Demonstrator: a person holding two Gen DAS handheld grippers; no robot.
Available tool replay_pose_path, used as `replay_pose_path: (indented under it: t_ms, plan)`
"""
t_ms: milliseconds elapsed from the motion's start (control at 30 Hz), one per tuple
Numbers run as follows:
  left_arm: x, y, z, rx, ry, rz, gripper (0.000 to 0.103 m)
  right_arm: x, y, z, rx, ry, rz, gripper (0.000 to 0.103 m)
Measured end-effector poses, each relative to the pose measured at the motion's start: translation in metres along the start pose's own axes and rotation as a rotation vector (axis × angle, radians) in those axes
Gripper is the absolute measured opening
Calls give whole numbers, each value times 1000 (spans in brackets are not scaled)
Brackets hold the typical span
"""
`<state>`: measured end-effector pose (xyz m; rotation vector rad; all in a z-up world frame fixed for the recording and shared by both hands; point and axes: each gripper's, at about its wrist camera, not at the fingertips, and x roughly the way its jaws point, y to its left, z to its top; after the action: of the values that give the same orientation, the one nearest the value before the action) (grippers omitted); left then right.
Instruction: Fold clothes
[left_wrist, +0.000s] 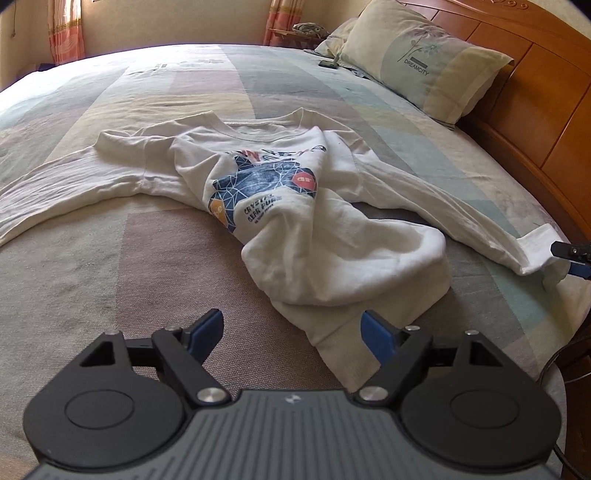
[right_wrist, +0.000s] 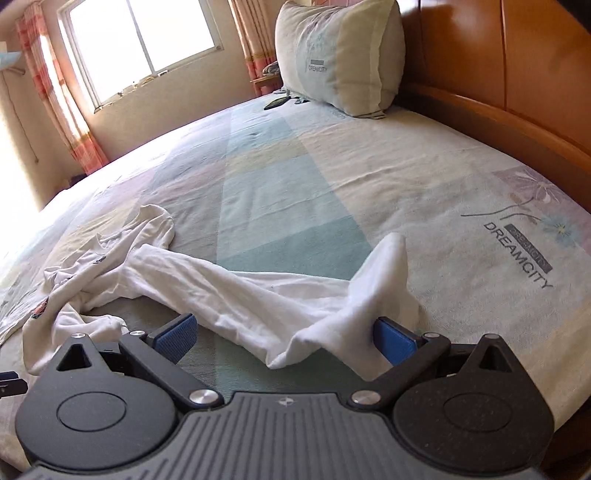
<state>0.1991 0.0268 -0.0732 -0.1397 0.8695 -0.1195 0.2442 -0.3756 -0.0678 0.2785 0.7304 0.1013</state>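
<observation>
Both claws, left claw (left_wrist: 291, 334) and right claw (right_wrist: 282, 334), gape released over one white sweatshirt (left_wrist: 280, 206) near two pillows (left_wrist: 421, 62).

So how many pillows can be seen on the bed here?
2. One large pillow printed DREAMCITY leans against the wooden headboard; a second pillow lies behind it, mostly hidden, only its corner showing in the left wrist view. More could be concealed behind them.

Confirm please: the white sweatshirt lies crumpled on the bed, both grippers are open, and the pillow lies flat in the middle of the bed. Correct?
Not quite. The pillow stands propped against the wooden headboard, as the left wrist view shows. The white sweatshirt lies crumpled on the bed, with left gripper and right gripper open.
</observation>
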Motion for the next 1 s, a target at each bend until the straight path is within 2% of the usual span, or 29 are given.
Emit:
replay_pose_path:
  t_ms: [100, 200, 300, 400, 667, 833, 967, 1000]
  plan:
    - [2, -3, 2, 7, -1, -9, 82, -6, -12, -7, 62, -17, -5, 103]
    - [2, -8, 4, 16, -6, -13, 82, -15, -20, -1, 101, -71, 24, 103]
    - [1, -8, 4, 16, -5, -11, 82, -16, -12, 15, 77, -116, 79, 103]
    - [0, -8, 4, 15, -4, -8, 82, -7, 9, 30, 20, -126, 150, 103]
    - [-3, -3, 5, 2, -3, 6, 82, 62, 89, 31, -129, -4, 316, 103]
    - [-2, 8, 7, -22, -6, 22, 82, 101, 112, 51, -93, 39, 412, 103]
    - [1, 16, 8, -40, -3, 27, 82, 140, 129, 76, -114, 77, 330, 103]
    - [2, 19, 8, -44, -3, 28, 82, 149, 131, 81, -114, 95, 345, 103]
